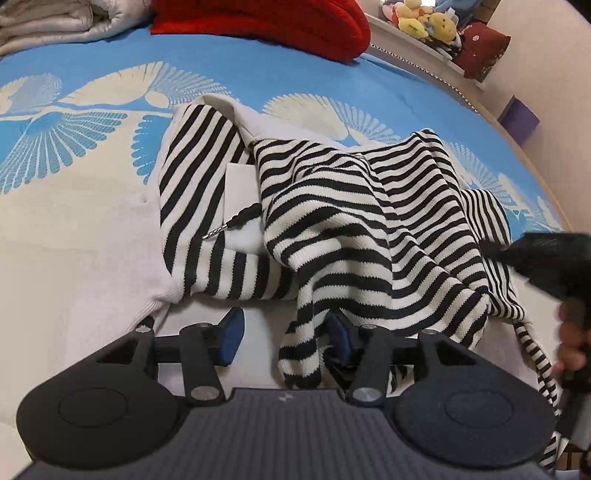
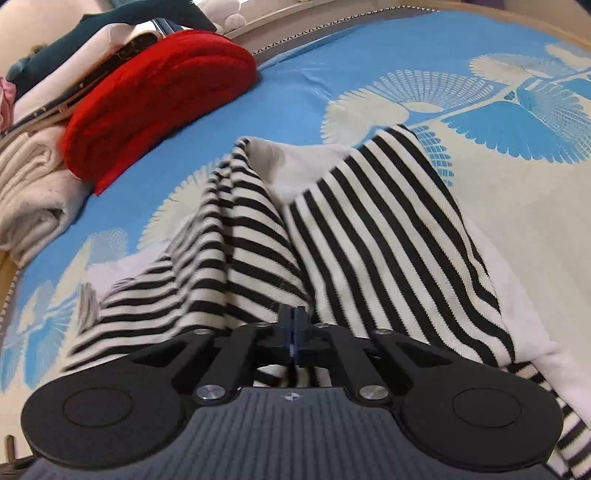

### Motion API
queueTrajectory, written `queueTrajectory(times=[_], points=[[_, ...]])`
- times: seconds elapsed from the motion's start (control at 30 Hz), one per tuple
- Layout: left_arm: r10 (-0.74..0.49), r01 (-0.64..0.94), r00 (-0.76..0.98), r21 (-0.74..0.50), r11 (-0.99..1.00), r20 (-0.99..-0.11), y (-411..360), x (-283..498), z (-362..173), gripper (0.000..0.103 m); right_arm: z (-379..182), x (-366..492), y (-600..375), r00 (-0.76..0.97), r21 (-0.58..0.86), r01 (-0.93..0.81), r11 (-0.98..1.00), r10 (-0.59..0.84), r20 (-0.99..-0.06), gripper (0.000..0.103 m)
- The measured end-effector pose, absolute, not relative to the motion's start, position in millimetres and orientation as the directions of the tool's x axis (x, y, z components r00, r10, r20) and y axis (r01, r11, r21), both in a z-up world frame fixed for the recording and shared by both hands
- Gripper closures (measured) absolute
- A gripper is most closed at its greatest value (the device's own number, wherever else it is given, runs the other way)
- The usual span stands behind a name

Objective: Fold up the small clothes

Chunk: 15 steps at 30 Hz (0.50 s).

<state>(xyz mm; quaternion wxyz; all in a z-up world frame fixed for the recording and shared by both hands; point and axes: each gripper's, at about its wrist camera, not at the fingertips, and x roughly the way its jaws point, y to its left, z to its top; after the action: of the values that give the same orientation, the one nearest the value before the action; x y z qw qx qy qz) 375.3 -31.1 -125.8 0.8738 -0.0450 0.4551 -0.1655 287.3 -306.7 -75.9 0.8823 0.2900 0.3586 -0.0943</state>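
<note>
A black-and-white striped garment (image 1: 332, 221) with white panels lies crumpled on the blue and cream bedspread (image 1: 92, 221). A black drawstring cord (image 1: 236, 219) rests on its white part. My left gripper (image 1: 284, 339) stands open at the garment's near edge. A striped flap hangs over its right pad (image 1: 338, 338), and the pads do not press on it. In the right wrist view the same striped garment (image 2: 369, 221) rises in taut folds to my right gripper (image 2: 295, 328), whose pads are shut on the cloth. A person's hand (image 1: 570, 343) shows blurred at the right edge.
A folded red knit (image 1: 280, 26) (image 2: 155, 103) lies at the far side of the bed, beside a grey quilt (image 1: 55, 26) and folded white cloths (image 2: 33, 195). Plush toys (image 1: 424, 22) sit on the headboard ledge. A purple box (image 1: 517, 118) stands by the wall.
</note>
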Motion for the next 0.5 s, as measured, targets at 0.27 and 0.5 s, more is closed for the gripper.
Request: queueTrajectory(times=[0.27, 0.5], points=[[-0.335, 0.222, 0.549, -0.252, 0.942, -0.766, -23, 378, -120, 0.053, -40, 253, -310, 0.758, 0.454, 0.233, 0.860, 0.131, -0.639, 0.101], [-0.335, 0.250, 0.541, -0.233, 0.940, -0.771, -32, 372, -122, 0.024, -75, 278, -309, 0.696, 0.445, 0.302, 0.843, 0.124, -0.707, 0.064]])
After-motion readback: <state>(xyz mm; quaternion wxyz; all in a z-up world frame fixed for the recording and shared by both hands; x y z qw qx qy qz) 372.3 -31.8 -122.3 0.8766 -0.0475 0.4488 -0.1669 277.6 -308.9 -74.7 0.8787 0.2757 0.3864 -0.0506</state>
